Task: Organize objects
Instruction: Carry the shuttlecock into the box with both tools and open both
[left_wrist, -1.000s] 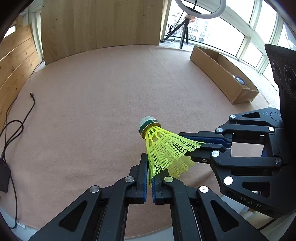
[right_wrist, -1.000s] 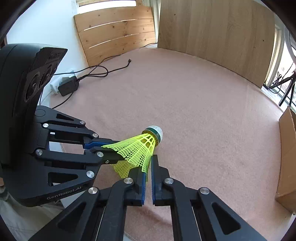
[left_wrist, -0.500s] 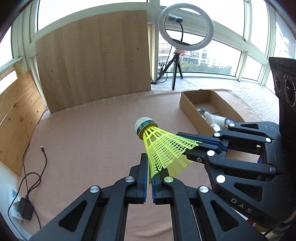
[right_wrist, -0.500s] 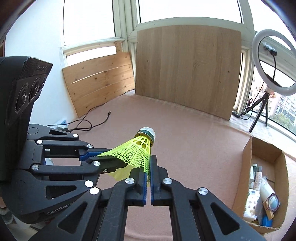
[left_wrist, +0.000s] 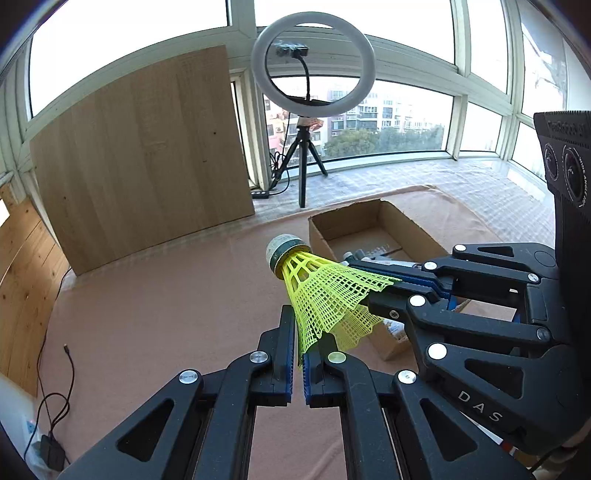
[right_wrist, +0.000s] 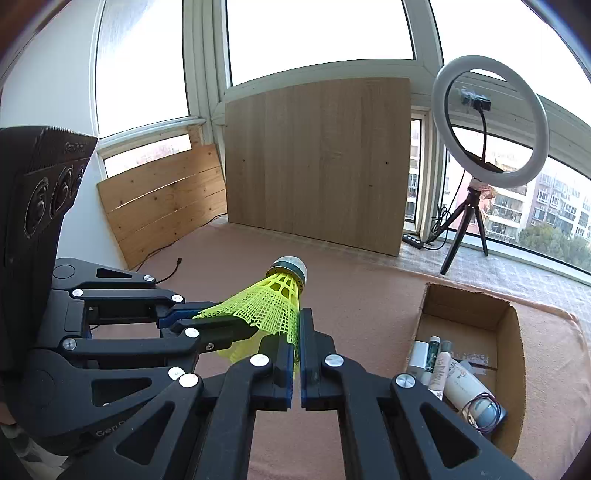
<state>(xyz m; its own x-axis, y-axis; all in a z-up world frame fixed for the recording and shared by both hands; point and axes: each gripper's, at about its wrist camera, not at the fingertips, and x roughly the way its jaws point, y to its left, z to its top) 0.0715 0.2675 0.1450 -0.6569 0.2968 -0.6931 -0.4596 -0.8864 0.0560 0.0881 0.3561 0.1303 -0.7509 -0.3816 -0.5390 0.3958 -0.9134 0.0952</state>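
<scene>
A yellow plastic shuttlecock (left_wrist: 325, 295) with a grey-green cork tip is held in the air between both grippers; it also shows in the right wrist view (right_wrist: 273, 306). My left gripper (left_wrist: 300, 343) is shut on the lower edge of its skirt. My right gripper (right_wrist: 298, 332) is shut on the skirt's other side and enters the left wrist view from the right (left_wrist: 380, 291). An open cardboard box (right_wrist: 517, 332) with tubes and bottles lies on the carpet to the right, below the shuttlecock's level.
Pinkish carpet (left_wrist: 166, 314) covers the floor. A ring light on a tripod (left_wrist: 306, 122) stands by the windows. A large wooden board (left_wrist: 140, 166) leans at the back, slatted planks (right_wrist: 162, 199) at the left. Cables and a power adapter (left_wrist: 51, 454) lie at the left edge.
Both grippers have risen and tilted upward with the shuttlecock. The view now takes in the windows, ring light and the box; the grip on the shuttlecock is unchanged.
</scene>
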